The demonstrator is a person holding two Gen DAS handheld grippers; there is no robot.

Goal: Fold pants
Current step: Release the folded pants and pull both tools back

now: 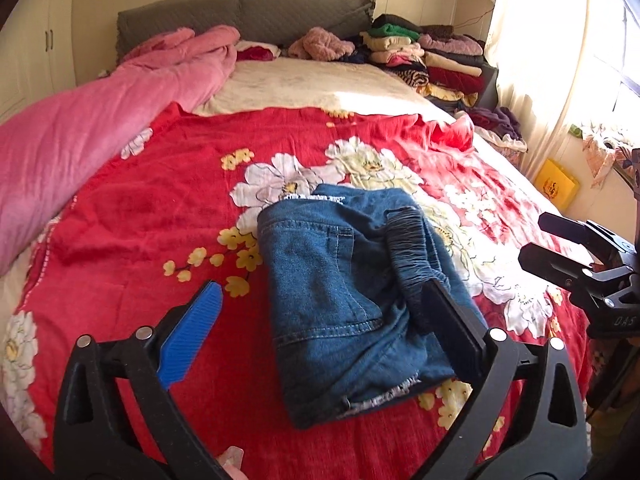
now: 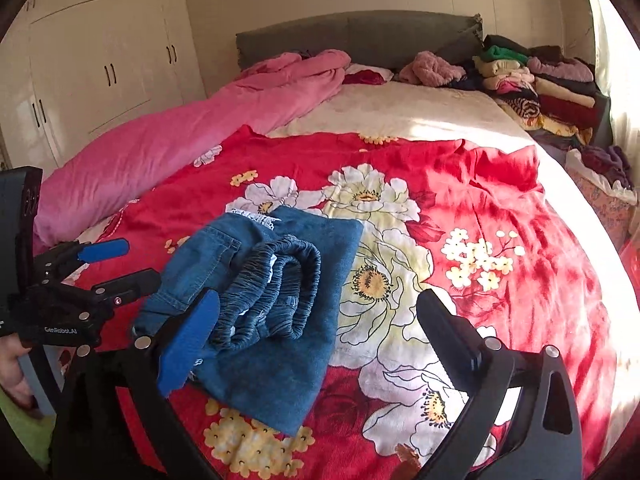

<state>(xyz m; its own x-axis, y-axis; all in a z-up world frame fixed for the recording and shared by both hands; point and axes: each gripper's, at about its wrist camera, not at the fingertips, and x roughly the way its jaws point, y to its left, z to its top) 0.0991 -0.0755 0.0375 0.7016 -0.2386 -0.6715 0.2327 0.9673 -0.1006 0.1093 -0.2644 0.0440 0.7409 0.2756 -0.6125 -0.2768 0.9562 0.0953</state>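
Along the left wall: white wardrobe (image 2: pixel 100 60) with dark handles, doors closed.
Left side of the bed: pink quilt (image 1: pixel 80 128) bunched in a long roll, running up to the grey headboard (image 1: pixel 248 12).
Left gripper (image 1: pixel 320 332): held low over the near edge of the bed; its fingers (image 1: pixel 192 332) stand wide apart and clasp nothing. The blue-padded one is just left of the jeans; the dark one overlaps the elastic waistband in its own view, and I cannot tell whether it touches.
Middle of the bed: red floral blanket (image 1: pixel 160 208) spread flat, with big white flowers and small yellow ones.
Task's thing: denim pants (image 1: pixel 344 304) folded into a compact packet, lying on the red blanket near the foot of the bed, atop the white flower print. The gathered waistband (image 2: pixel 280 292) sits curled on top of the packet, and a frayed white hem peeks out at the far end.
Right gripper (image 2: pixel 320 336): just right of the pants, above the blanket. Its fingers (image 2: pixel 188 340) are spread wide and released, with nothing between them; the blue pad lies over the near edge of the denim in its own view.
Far right corner of the bed: stacked folded clothes (image 1: pixel 424 56) against the headboard, in several colours.
Right edge: sunlit curtain (image 1: pixel 532 48) by the window, and a yellow box (image 1: pixel 556 184) beyond the bed's far side.
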